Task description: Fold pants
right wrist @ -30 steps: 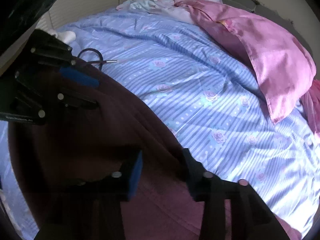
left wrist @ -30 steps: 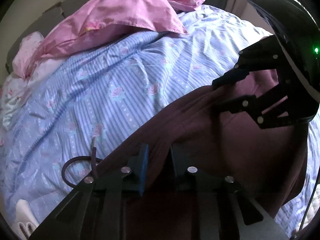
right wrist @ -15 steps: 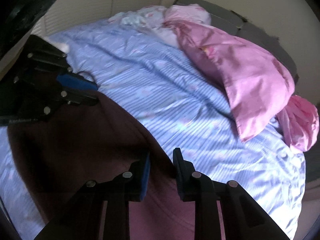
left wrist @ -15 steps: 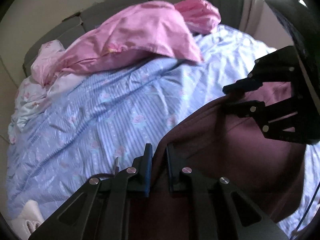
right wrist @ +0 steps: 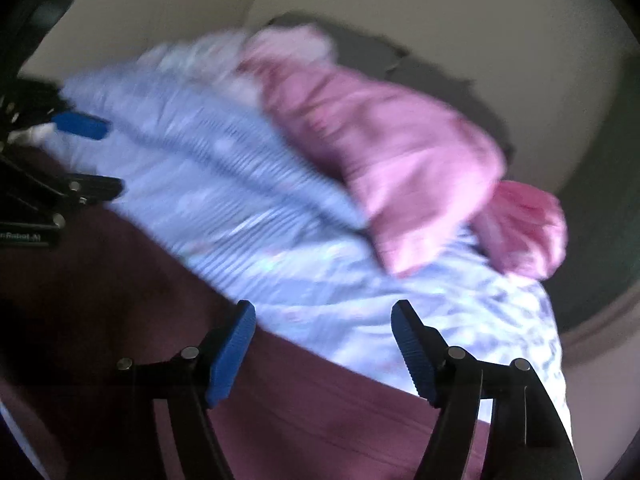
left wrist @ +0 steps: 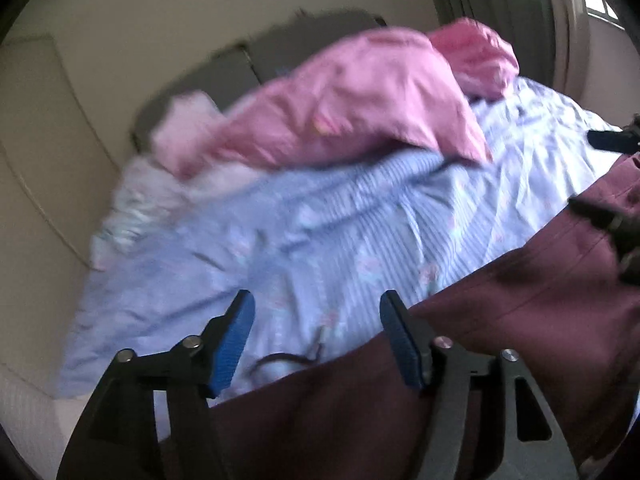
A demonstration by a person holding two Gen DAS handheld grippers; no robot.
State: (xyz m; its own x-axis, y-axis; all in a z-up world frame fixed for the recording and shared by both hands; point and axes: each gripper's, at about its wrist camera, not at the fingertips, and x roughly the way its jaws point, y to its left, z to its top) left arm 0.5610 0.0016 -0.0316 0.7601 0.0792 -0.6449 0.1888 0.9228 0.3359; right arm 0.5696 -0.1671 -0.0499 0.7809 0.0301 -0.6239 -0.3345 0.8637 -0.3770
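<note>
Both sets of tongs stand wide with nothing between the pads, their jaws having just been opening: the left tongs (left wrist: 316, 344) and the right tongs (right wrist: 324, 350) have let go of the maroon pants (left wrist: 500, 320), which lie spread on the bed just under and ahead of them. From the left tongs the cloth lies to the right and below, its far edge running up and right toward the right tongs; from the right tongs it lies to the left and below. That edge seems the long axis, and each hand sits near one end of it, neither plainly nearer. Beyond the pants the blue striped duvet (left wrist: 320, 216) stretches away; a thin dark cord (left wrist: 280, 360) lies on it just past the pants' edge. Farthest off rests a pink pillow (right wrist: 384, 160)
</note>
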